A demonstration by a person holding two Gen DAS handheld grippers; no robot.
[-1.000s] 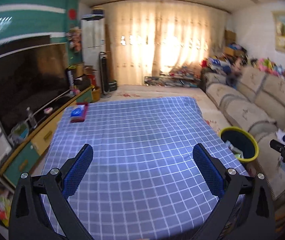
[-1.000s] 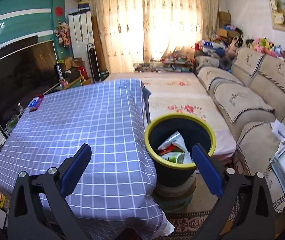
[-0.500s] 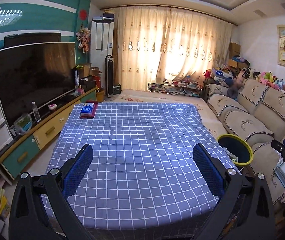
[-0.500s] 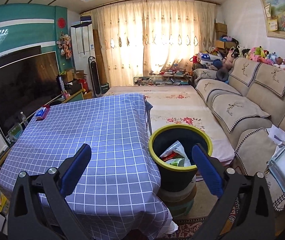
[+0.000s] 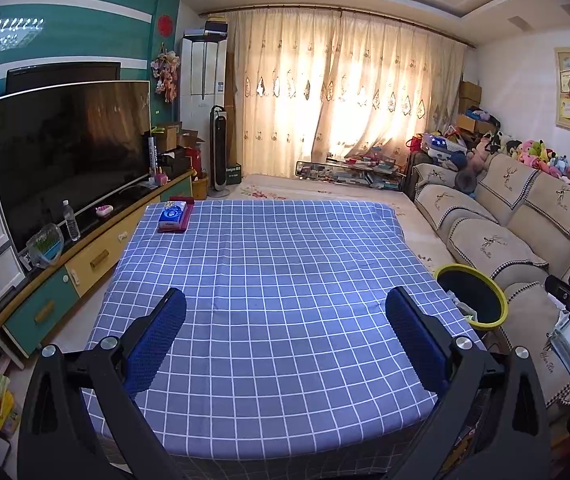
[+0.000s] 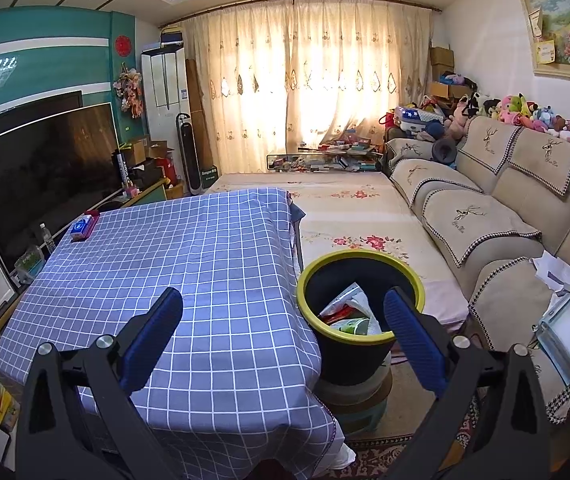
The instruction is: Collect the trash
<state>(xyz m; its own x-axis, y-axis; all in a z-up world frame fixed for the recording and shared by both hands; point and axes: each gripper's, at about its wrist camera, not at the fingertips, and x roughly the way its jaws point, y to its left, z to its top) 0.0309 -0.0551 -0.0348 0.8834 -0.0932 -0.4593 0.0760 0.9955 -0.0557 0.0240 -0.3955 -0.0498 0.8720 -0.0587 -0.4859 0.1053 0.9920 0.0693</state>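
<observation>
A black trash bin with a yellow rim (image 6: 359, 312) stands on a low stool at the table's right side, holding crumpled wrappers and paper (image 6: 349, 314). It also shows at the right in the left wrist view, bin (image 5: 471, 296). My right gripper (image 6: 283, 320) is open and empty, raised above the table's near right corner and the bin. My left gripper (image 5: 285, 320) hangs open and empty over the near part of the blue checked tablecloth (image 5: 269, 264). A blue tissue pack (image 5: 173, 216) on a dark red holder lies at the table's far left corner.
A TV (image 5: 65, 152) on a low cabinet (image 5: 85, 264) runs along the left. A beige sofa (image 6: 497, 208) with plush toys lines the right wall. Curtains (image 5: 345, 108) and a cluttered glass shelf stand at the back. Papers lie on the near sofa seat (image 6: 561, 280).
Both grippers have pulled back and risen, so more of the room and the whole table show now. Both stay open and empty.
</observation>
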